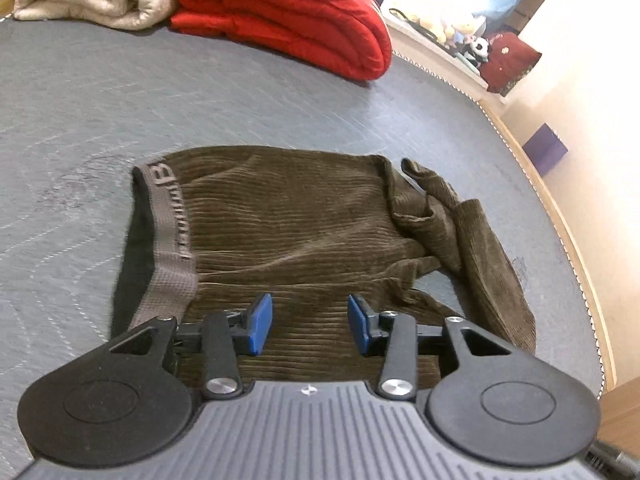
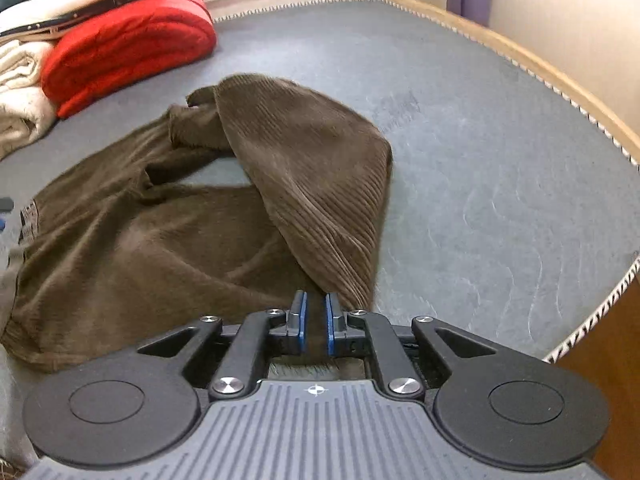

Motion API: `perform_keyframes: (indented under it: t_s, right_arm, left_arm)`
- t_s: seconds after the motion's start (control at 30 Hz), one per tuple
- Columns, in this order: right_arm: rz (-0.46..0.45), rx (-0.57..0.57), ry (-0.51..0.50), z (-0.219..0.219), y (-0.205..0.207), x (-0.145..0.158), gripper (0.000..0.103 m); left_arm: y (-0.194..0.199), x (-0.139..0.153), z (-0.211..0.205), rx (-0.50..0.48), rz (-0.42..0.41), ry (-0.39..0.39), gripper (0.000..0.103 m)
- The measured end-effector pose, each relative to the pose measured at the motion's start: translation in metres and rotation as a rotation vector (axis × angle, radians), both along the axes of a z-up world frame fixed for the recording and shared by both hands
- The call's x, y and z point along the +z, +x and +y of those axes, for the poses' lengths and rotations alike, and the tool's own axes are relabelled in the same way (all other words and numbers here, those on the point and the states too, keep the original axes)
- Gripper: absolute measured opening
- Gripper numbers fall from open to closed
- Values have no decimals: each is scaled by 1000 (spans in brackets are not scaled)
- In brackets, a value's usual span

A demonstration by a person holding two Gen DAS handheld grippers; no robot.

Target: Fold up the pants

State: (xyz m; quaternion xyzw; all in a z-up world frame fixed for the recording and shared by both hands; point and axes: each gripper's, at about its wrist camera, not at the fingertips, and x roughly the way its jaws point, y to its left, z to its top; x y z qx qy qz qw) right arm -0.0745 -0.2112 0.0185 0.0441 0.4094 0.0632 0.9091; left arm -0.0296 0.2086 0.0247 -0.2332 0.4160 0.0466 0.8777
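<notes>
Now the left gripper (image 1: 310, 324) hangs over the brown pants (image 1: 304, 236), its blue pads (image 1: 259, 322) spread apart with nothing between them, only corduroy below. Meanwhile the right gripper (image 2: 315, 322) has its jaws nearly together, pinching a strip of pant leg (image 2: 320, 184) that stretches away from it. Both halves lie rumpled on the grey mat (image 2: 500, 184). The waistband's lettering (image 1: 170, 208) is partly folded under and unreadable.

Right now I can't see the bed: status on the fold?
Left gripper open, empty. Right gripper shut on pants leg. Red blanket well clear.
</notes>
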Motion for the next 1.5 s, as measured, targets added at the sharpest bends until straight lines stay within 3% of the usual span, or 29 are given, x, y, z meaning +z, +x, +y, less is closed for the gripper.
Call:
perform_keyframes:
  t_s: [0.1, 0.2, 0.27, 0.33, 0.4, 0.47, 0.53, 0.63, 0.7, 0.77, 0.83, 0.9, 1.0, 1.07, 1.17, 1.2, 1.27, 1.3, 1.37, 1.5]
  right_arm:
    - [-51, 14, 30, 11, 14, 18, 16]
    - [-113, 52, 79, 26, 32, 39, 17]
    - [-164, 78, 96, 32, 35, 55, 17]
    - [-198, 82, 126, 38, 36, 68, 17]
    - [-201, 79, 160, 42, 37, 81, 17]
    - [-231, 79, 199, 38, 29, 95, 17]
    - [-259, 89, 233, 30, 19, 108, 17]
    - [-310, 121, 244, 15, -2, 119, 17]
    - [-339, 134, 239, -3, -21, 124, 17]
    - [-350, 120, 246, -22, -38, 125, 17]
    - [-359, 112, 262, -43, -52, 124, 17]
    - [-392, 119, 251, -57, -63, 122, 17]
    - [-415, 128, 237, -73, -70, 115, 17]
    - [-418, 141, 215, -78, -66, 102, 17]
    - [-384, 164, 150, -74, -49, 70, 17]
    - [-364, 178, 142, -72, -42, 57, 17]
    - [-330, 197, 130, -65, -29, 36, 17]
    - [-311, 204, 124, -60, -22, 25, 17]
    - [-286, 216, 119, -50, -9, 9, 17]
    - [-235, 234, 75, -24, 23, -16, 17]
  left_arm:
    - [-16, 0, 11, 41, -49, 21, 46]
    - [-26, -1, 6, 123, 8, 91, 46]
    - [-39, 9, -5, 126, -15, 141, 48]
    - [-64, 25, -20, 114, -69, 231, 66]
    - [-93, 36, -36, 95, -138, 311, 74]
    - [-124, 45, -53, 101, -184, 386, 74]
    - [-148, 49, -68, 97, -205, 390, 74]
    - [-174, 48, -86, 58, -186, 333, 74]
    - [-187, 50, -101, 36, -172, 349, 70]
    - [-201, 56, -118, -1, -185, 400, 57]
    - [-213, 69, -133, -56, -220, 461, 26]
    - [-221, 82, -143, -116, -274, 515, 15]
    - [-231, 96, -158, -267, -336, 591, 14]
    - [-238, 86, -161, -325, -345, 630, 14]
    - [-249, 41, -144, -316, -360, 564, 15]
    - [-243, 25, -133, -272, -292, 485, 14]
    - [-240, 29, -115, -123, -356, 424, 16]
    - [-236, 24, -108, -72, -346, 402, 16]
    - [-223, 16, -100, -33, -275, 385, 16]
    - [-212, 15, -91, -29, -269, 355, 16]
